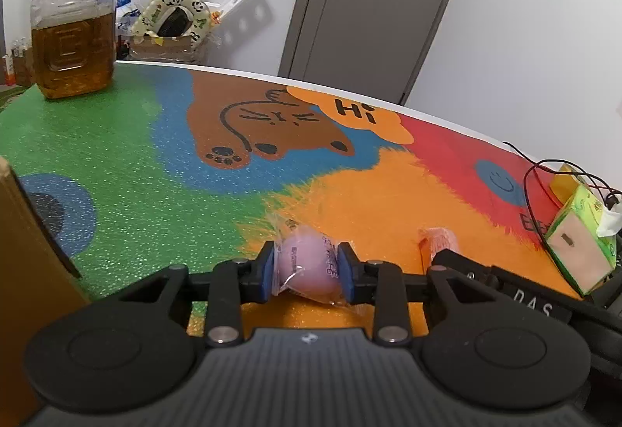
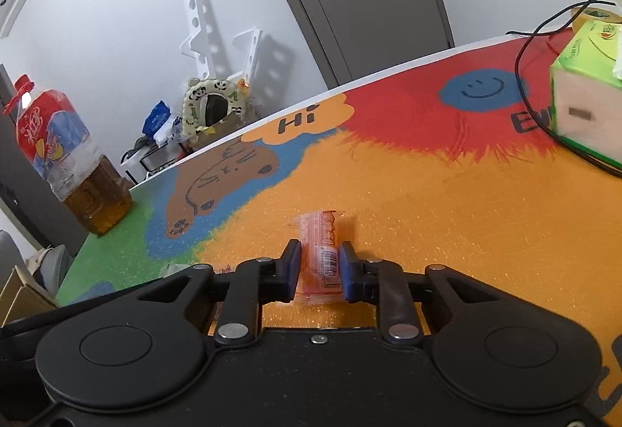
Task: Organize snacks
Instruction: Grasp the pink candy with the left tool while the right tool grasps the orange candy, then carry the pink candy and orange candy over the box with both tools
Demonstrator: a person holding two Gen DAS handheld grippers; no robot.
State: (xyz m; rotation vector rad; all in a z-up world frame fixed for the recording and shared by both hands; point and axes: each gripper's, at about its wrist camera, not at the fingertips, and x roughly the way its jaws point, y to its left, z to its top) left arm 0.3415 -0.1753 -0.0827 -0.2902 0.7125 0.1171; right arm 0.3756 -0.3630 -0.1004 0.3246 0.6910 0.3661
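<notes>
- Step in hand, as judged: both snacks gripped on the mat, lift not yet made.
- Left gripper: jaws clamped on purple round snack, pads pressed on its two sides; snack at 6 o'clock of the left wrist view, on the orange patch of the mat.
- Right gripper: jaws clamped on orange wrapped snack, a slim sachet lying lengthwise between the pads, at 6 o'clock of the right wrist view.
- Orange snack also seen from the left wrist at 4 o'clock, just beside the purple one.
- Cardboard box at 9 o'clock, likely the drop place; inside not seen.
- Next move calls for a straight lift of both, grips held firm, wrappers slippery.
- Oil bottle at 11 o'clock, tissue pack with cable at 3 o'clock: to be avoided.
</notes>
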